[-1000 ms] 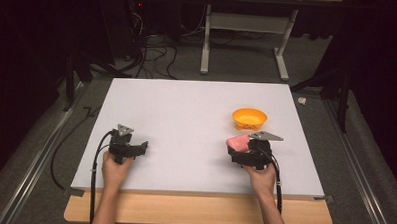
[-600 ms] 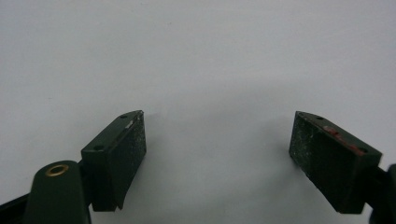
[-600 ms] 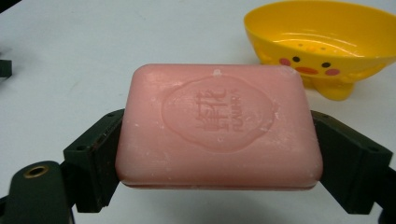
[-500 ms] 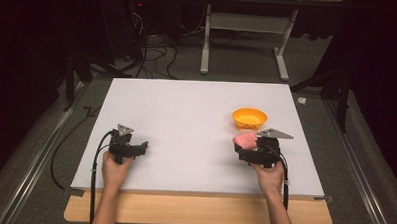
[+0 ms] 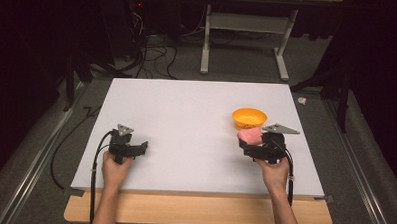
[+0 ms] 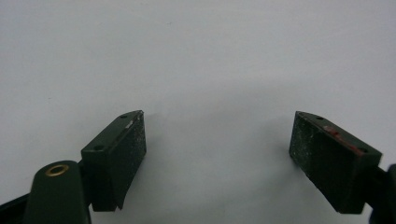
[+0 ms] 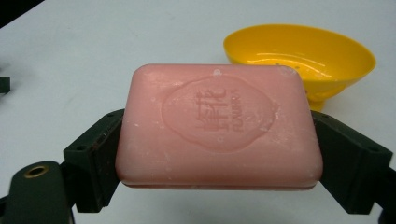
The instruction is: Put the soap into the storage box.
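A pink bar of soap [image 7: 218, 126] with a stamped emblem sits between the jaws of my right gripper [image 5: 258, 144], which is shut on it and holds it just above the white table. In the high view the soap [image 5: 250, 136] shows at the gripper's front. A yellow soap dish [image 5: 249, 118] stands on the table just beyond it, up and to the right in the right gripper view [image 7: 303, 53]. My left gripper [image 5: 135, 149] rests at the table's front left, its jaws wide open [image 6: 217, 154] with bare white surface between them.
The white table top [image 5: 186, 116] lies on a wooden bench whose front edge [image 5: 198, 212] runs below the hands. Cables trail from both grippers. Beyond the far edge stand dark floor, cables and a white desk frame [image 5: 244, 38].
My right gripper with the soap has moved a little to the right and toward the yellow dish. The left gripper has stayed put.
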Action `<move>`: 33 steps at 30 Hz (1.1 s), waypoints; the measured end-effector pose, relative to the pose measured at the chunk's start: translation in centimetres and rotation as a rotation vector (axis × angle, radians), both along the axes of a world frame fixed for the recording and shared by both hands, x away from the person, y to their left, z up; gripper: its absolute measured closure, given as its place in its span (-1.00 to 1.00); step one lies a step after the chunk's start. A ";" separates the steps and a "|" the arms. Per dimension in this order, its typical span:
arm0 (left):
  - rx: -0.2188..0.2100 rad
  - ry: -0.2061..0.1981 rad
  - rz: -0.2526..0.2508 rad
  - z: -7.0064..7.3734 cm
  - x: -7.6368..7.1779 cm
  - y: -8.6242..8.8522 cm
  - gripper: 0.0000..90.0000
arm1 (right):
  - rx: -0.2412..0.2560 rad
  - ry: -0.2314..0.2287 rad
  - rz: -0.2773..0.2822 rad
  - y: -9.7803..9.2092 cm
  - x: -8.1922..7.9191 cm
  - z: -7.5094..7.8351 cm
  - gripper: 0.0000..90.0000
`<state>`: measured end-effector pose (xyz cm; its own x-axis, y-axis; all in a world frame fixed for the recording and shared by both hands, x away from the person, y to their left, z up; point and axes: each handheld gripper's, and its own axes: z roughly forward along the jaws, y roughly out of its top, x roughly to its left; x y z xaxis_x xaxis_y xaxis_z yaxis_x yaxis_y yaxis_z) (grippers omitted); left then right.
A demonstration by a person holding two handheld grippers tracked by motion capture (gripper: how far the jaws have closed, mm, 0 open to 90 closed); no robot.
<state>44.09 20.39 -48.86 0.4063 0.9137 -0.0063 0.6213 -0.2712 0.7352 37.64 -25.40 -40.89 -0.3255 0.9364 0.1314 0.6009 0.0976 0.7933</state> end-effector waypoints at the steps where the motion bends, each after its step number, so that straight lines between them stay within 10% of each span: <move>1: 0.000 0.000 0.000 0.0 0.0 0.0 -0.57 | 0.000 -0.003 -0.001 -0.1 0.1 0.2 -0.69; 33: 0.001 0.000 -0.001 0.0 0.0 0.0 -0.57 | -0.003 0.000 -0.036 -1.3 4.3 2.0 -0.69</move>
<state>44.10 20.39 -48.86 0.4068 0.9135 -0.0057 0.6211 -0.2720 0.7350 41.94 -26.73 -38.87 -0.2911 0.9480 0.1287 0.6045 0.0780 0.7928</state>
